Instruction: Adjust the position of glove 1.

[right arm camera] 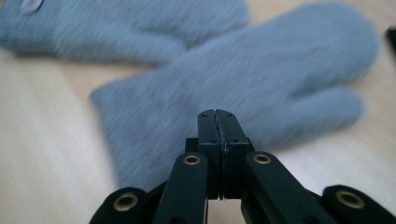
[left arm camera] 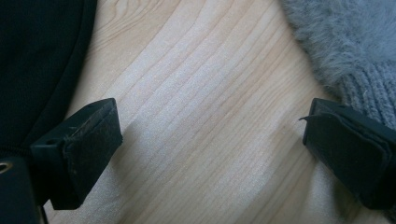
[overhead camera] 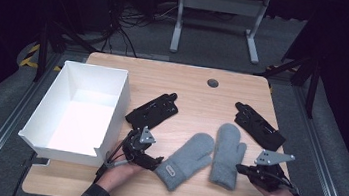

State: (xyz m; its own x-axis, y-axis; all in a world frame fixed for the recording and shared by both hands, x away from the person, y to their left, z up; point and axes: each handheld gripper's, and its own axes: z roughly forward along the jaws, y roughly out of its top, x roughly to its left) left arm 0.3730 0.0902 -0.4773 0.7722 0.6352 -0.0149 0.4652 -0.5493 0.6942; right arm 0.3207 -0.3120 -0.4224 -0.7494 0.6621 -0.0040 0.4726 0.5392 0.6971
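At the near edge of the wooden table (overhead camera: 199,88), two hands come in, each with a gripper. The left gripper (overhead camera: 150,162) sits low over bare wood just beside the cuff of one grey mitten (overhead camera: 186,161); its jaws stand wide apart with nothing between them, a black glove (left arm camera: 37,65) at one side and the mitten's knit cuff at the other. The right gripper (overhead camera: 243,169) lies by the near right corner, jaws pressed together and holding nothing, its tip right beside the second grey mitten (overhead camera: 227,155).

There are two grey mittens, side by side near the middle of the near edge. The left one runs diagonally, cuff toward the near edge, tip toward the far right. The right one lies almost straight, cuff near, tip far, thumb toward the right edge.

Beyond them lie two black gloves, one left of centre (overhead camera: 153,110), one toward the right edge (overhead camera: 258,126). One white open box (overhead camera: 50,108) overhangs the left edge.

Past the far edge are grey floor, tangled cables (overhead camera: 121,26) and a white table frame (overhead camera: 218,12) in a dark room.
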